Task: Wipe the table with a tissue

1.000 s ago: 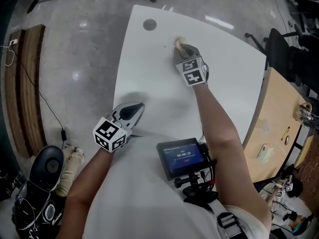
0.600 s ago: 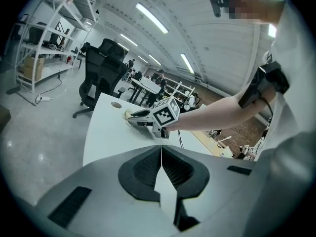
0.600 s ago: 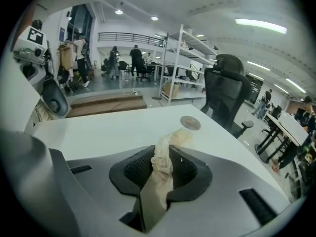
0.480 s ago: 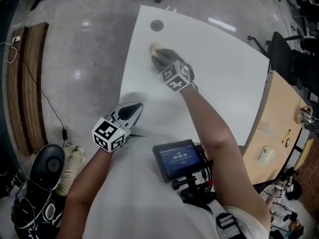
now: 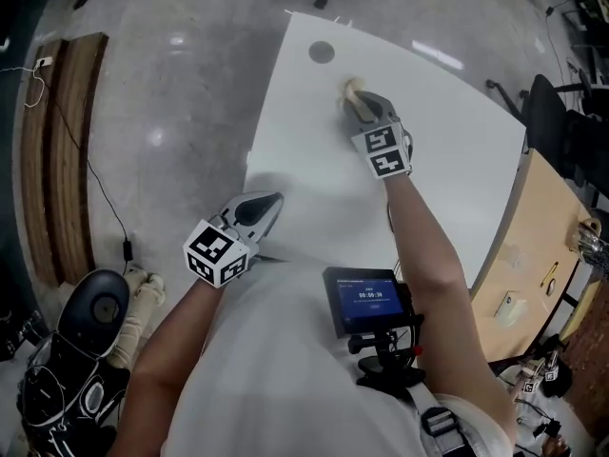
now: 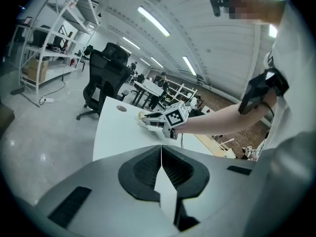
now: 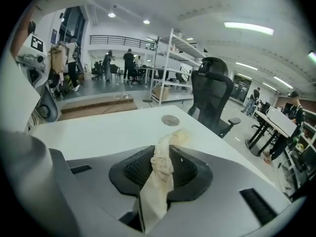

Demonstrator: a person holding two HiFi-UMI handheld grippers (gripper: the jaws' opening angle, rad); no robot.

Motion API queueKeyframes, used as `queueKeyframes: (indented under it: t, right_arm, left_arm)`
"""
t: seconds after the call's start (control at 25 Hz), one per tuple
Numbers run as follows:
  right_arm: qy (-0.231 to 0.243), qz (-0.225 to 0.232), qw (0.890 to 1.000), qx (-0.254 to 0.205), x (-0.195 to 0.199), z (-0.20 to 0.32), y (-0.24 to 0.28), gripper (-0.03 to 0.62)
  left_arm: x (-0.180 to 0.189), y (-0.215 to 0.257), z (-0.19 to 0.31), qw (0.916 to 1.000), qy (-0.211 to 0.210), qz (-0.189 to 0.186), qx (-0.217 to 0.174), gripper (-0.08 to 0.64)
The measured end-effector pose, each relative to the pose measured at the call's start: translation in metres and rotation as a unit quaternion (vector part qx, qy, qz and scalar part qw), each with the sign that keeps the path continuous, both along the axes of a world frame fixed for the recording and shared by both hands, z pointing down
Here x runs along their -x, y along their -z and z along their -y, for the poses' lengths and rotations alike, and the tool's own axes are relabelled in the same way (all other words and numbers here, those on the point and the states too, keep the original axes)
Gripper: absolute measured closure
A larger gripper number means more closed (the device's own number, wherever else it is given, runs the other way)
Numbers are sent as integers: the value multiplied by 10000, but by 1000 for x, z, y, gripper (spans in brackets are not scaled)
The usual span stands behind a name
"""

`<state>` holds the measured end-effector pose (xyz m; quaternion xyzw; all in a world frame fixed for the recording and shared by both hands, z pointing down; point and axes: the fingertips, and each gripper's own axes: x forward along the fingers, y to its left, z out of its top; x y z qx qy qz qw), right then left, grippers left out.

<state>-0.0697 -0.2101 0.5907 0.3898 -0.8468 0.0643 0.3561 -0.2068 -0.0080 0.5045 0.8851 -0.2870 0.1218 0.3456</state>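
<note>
My right claw (image 7: 159, 171) is clenched on the tissue (image 7: 163, 163). The crumpled beige paper stands up between the two dark pads, and its free end hangs out past the tips toward the desk (image 5: 447, 165). In the head view this claw reaches over the far part of the white desk with the tissue at its tip, on the surface or just above it; I cannot tell which. The round grey cable hole (image 5: 322, 51) of the desk lies near the tissue, a little farther off. A black office chair (image 7: 212, 95) stands beyond the far edge.

My left claw (image 6: 161, 158) is closed with nothing in it; the pads meet at their tips. It is at the near left corner of the desk, well apart from the tissue. A small screen (image 5: 365, 300) hangs at my chest, between the two arms.
</note>
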Motion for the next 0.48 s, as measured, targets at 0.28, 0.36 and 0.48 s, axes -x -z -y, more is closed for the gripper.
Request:
queueKeyframes:
  t: [0.28, 0.36, 0.48]
  right_arm:
    - [-1769, 20, 9840, 195, -135, 14, -14, 503]
    - [-1964, 92, 9799, 331, -149, 14, -20, 503]
    - [-1627, -22, 9861, 336, -126, 12, -22, 505]
  left_arm:
    - [4, -4, -4, 10000, 37, -12, 45, 552]
    - [6, -6, -4, 10000, 38, -7, 51, 552]
    - [6, -7, -5, 10000, -2, -1, 53, 552]
